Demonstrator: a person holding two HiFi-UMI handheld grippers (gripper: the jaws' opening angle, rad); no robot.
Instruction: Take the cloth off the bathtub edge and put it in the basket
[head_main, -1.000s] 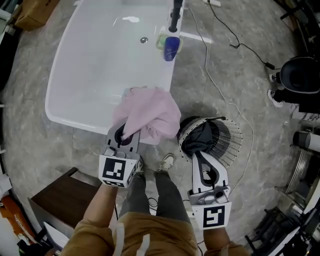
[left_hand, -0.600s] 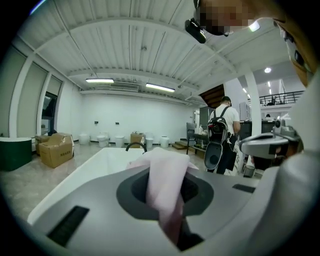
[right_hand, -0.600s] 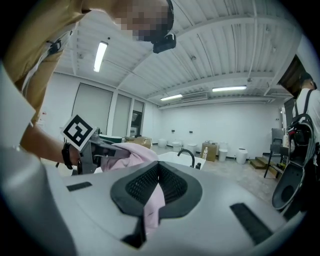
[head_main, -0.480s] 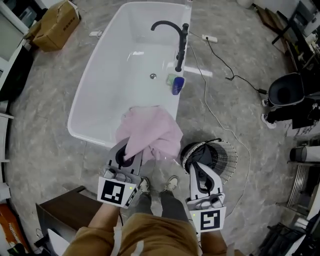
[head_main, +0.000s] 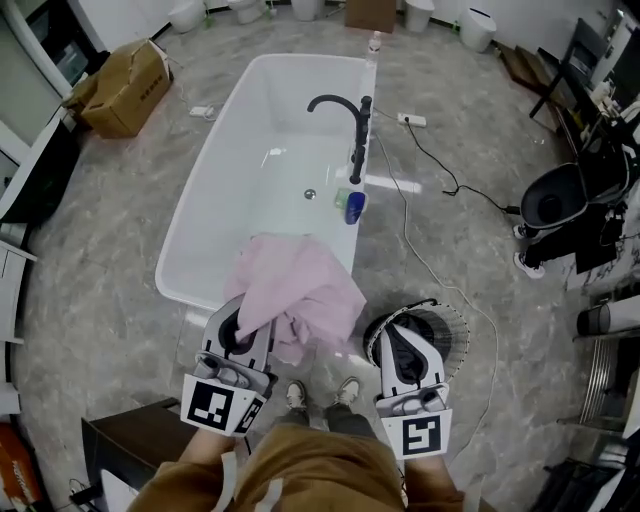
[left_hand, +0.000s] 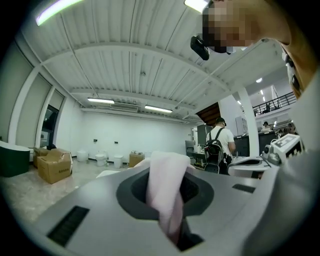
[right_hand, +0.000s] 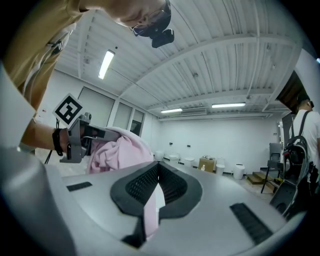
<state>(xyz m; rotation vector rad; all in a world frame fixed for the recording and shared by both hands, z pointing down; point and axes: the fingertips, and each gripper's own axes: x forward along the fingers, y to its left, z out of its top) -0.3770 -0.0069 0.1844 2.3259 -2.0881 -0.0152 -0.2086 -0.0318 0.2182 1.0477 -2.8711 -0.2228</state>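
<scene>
Gripping the pink cloth (head_main: 300, 298) in the closed left hand-held gripper (head_main: 244, 322), bunched at the near end of the bathtub (head_main: 186, 262), beside the basket (head_main: 452, 338), with the right hand-held gripper (head_main: 396, 336) shut empty over it.

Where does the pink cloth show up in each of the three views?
Head view: the pink cloth is at lower centre, held by the left gripper at the near end of the bathtub.
Left gripper view: bottom centre, pinched between the jaws.
Right gripper view: left of centre, bunched up.
Shared landmark: the cardboard box by the far wall.
</scene>
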